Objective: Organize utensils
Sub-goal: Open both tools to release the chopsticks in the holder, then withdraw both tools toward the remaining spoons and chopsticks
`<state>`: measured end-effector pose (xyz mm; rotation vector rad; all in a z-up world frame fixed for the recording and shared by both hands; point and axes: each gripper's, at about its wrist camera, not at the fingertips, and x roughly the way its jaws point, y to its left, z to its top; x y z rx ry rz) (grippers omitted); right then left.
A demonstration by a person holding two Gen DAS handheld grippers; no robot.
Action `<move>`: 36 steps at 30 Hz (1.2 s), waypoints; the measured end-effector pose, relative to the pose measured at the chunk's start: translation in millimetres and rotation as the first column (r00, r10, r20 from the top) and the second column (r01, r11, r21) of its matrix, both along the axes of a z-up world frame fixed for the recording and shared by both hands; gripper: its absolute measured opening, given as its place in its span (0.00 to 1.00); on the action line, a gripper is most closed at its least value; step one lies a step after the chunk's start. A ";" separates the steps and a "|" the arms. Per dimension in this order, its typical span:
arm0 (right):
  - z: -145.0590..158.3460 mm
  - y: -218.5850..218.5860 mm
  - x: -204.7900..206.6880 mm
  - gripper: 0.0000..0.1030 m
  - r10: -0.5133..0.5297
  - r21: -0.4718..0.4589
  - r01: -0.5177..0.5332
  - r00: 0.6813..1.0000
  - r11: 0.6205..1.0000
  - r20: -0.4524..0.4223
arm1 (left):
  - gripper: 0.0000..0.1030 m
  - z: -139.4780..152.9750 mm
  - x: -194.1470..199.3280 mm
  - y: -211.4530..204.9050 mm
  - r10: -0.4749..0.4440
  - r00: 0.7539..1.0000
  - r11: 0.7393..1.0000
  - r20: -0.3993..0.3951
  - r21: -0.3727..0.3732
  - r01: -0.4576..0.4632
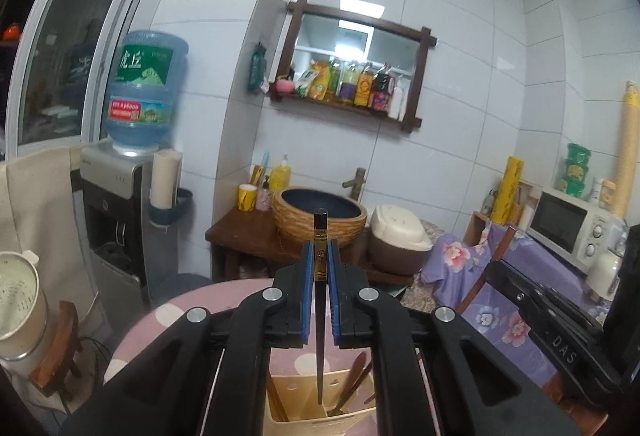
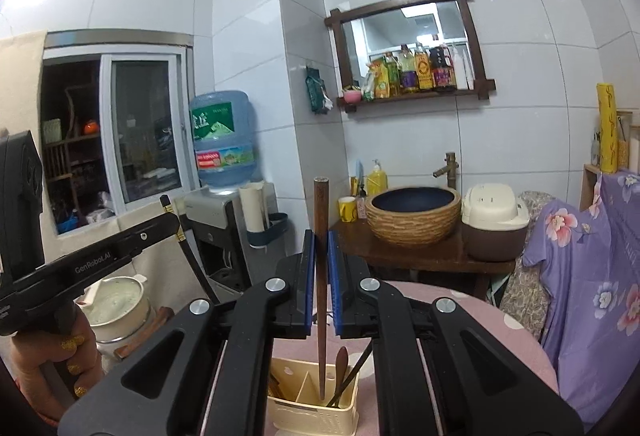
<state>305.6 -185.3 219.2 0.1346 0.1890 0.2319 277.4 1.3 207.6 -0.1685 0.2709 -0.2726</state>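
Observation:
My left gripper [image 1: 320, 252] is shut on a black chopstick [image 1: 320, 336] with a gold band near its top; the stick hangs upright, its tip over the cream utensil holder [image 1: 304, 422]. A brown wooden chopstick [image 2: 321, 284] stands upright in my right gripper [image 2: 321, 240], which is shut on it, and its tip reaches into the cream utensil holder [image 2: 316, 412]. The holder has compartments and contains a wooden spoon [image 2: 341, 364] and other sticks. It rests on a pink dotted tablecloth [image 2: 480, 320]. In the right wrist view the left gripper [image 2: 170, 214] shows at the left, held by a hand [image 2: 48, 372].
A water dispenser [image 1: 116, 204] with a blue bottle stands at the back left. A wooden stand carries a basin [image 1: 320, 212] and a rice cooker [image 1: 400, 236]. A floral purple cloth [image 1: 500, 300] and a microwave [image 1: 568, 224] lie right. A white pot [image 1: 20, 300] sits at left.

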 end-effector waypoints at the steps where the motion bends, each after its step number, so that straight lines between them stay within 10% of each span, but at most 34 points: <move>1: -8.2 0.3 3.9 0.07 -0.005 -0.002 0.005 1.000 1.000 -0.008 | 0.08 -8.7 4.1 0.0 0.008 1.000 1.000 -0.008 0.005 -0.008; 13: -86.1 7.3 26.4 0.07 0.010 -0.013 -0.012 0.988 1.000 -0.153 | 0.08 -102.8 22.2 -7.4 0.019 0.988 0.999 -0.152 0.048 -0.012; 23: -110.1 4.9 29.1 0.07 0.001 -0.010 -0.003 0.982 1.000 -0.187 | 0.08 -118.4 22.6 -4.2 0.021 0.985 0.998 -0.173 0.054 -0.012; 25: -111.2 5.9 23.2 0.07 -0.009 -0.031 0.003 0.985 1.000 -0.172 | 0.13 -116.9 17.0 -3.5 0.024 0.987 0.998 -0.160 0.059 -0.015; 27: -112.5 5.9 15.2 0.10 -0.011 -0.046 0.003 0.986 0.999 -0.164 | 0.39 -116.0 10.6 -1.7 0.024 0.988 0.998 -0.150 0.055 -0.016; 31: -119.1 0.0 -5.5 0.47 -0.026 -0.051 0.018 0.987 0.999 -0.160 | 0.56 -121.3 -9.7 4.3 0.016 0.989 0.999 -0.147 0.044 -0.009; 36: -145.1 -7.8 -28.3 0.57 -0.022 -0.063 0.007 0.973 0.998 -0.230 | 0.75 -149.3 -29.1 12.3 0.026 0.974 0.998 -0.224 0.058 -0.013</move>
